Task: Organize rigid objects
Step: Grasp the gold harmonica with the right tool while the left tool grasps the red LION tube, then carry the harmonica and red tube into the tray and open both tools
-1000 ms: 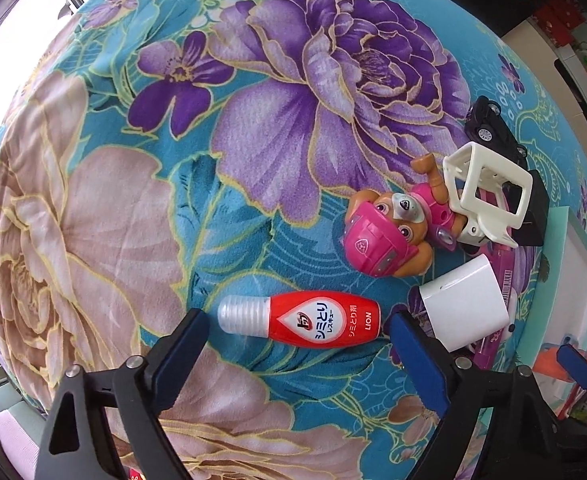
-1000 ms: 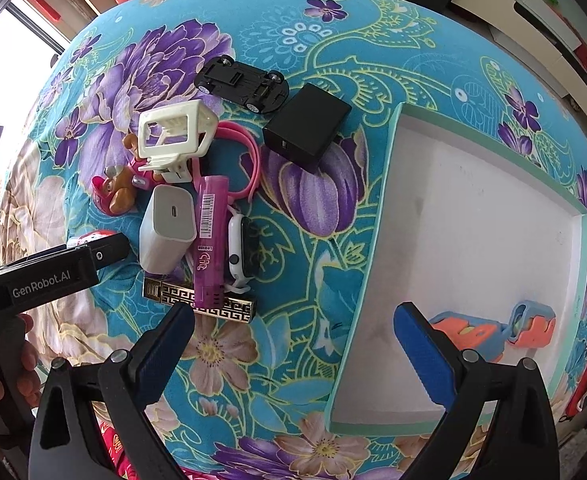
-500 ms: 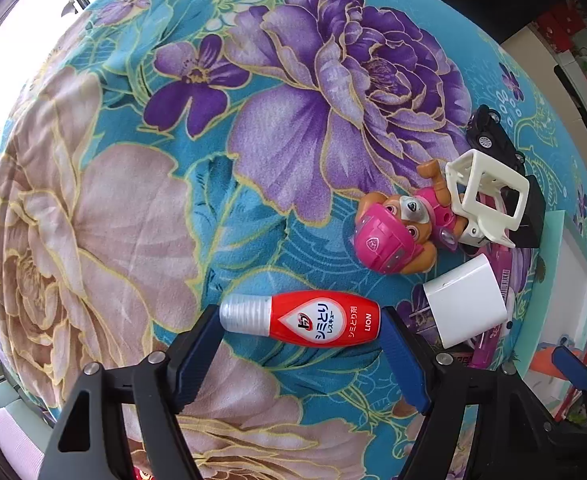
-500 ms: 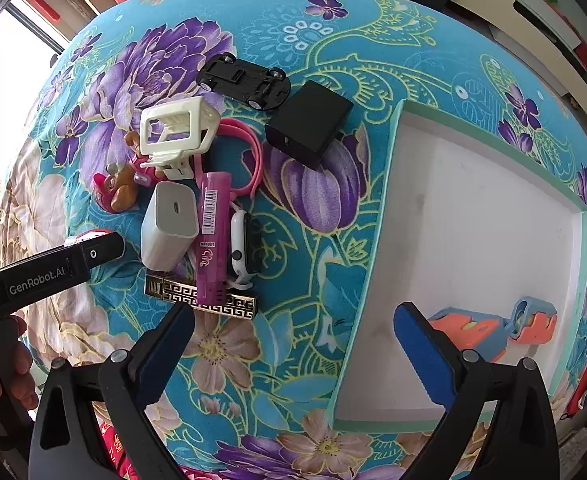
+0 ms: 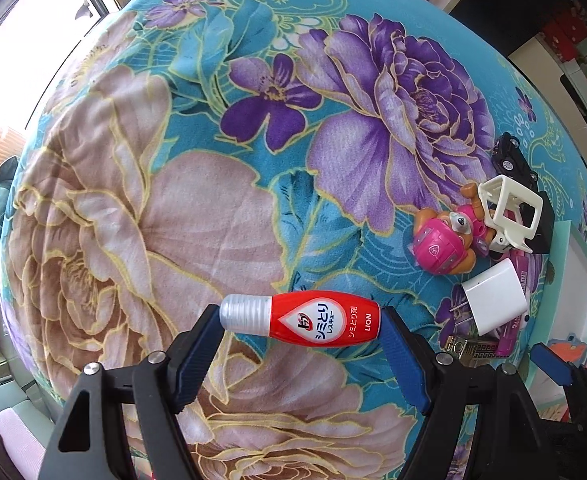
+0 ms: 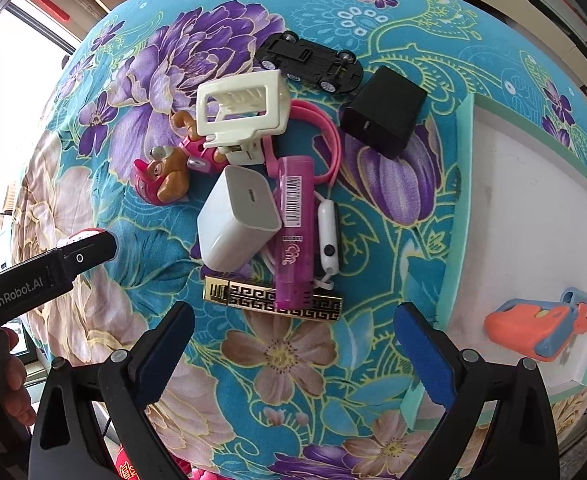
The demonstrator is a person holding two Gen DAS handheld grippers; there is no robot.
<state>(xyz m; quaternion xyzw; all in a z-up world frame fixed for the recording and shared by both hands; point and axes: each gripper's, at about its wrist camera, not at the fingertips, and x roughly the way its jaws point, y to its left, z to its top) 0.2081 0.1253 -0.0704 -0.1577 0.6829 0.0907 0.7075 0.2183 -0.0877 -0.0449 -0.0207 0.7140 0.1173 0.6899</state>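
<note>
Left gripper now clamped on red bottle

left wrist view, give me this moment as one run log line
left gripper: shut on red bottle, held end to end | right gripper: open, empty, near pile | tray: holds orange toy

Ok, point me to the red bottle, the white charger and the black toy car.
red bottle (image 5: 317, 322), left wrist view, on its red label, between the pads.
white charger (image 6: 239, 220), right wrist view, on its top face by the port.
black toy car (image 6: 311, 62), right wrist view, on its upturned underside.
</note>
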